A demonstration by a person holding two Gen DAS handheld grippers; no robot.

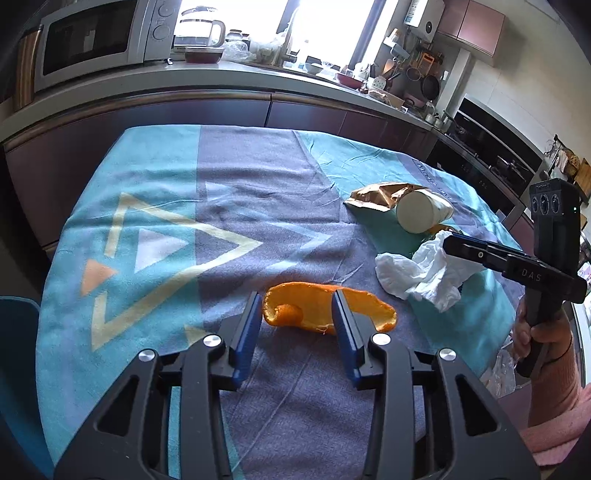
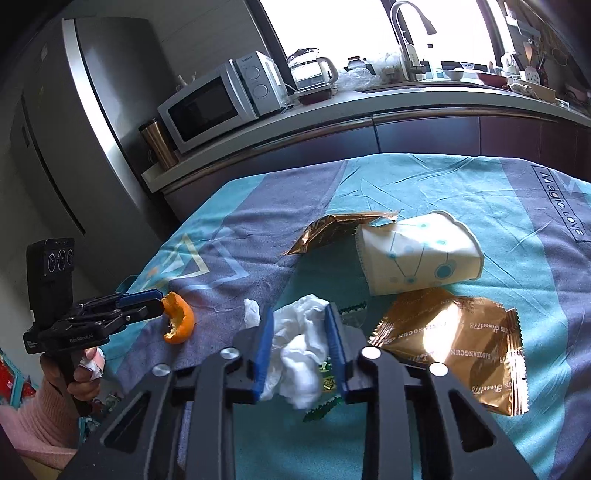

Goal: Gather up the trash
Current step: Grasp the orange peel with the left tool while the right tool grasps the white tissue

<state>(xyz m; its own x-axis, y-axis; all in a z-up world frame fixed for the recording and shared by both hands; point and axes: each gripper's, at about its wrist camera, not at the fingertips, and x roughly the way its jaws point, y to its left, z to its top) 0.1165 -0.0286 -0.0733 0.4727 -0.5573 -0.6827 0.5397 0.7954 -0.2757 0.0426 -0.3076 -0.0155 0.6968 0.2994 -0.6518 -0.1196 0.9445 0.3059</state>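
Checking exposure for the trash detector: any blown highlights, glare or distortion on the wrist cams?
Left wrist: window blown out white, straight counter edge bowed by fisheye, corners vignetted black; orange peel evenly lit. Right wrist: window also clipped; bright glare patch on the gold wrapper washes out its print; tissue between the right gripper fingers near-white, folds still visible.
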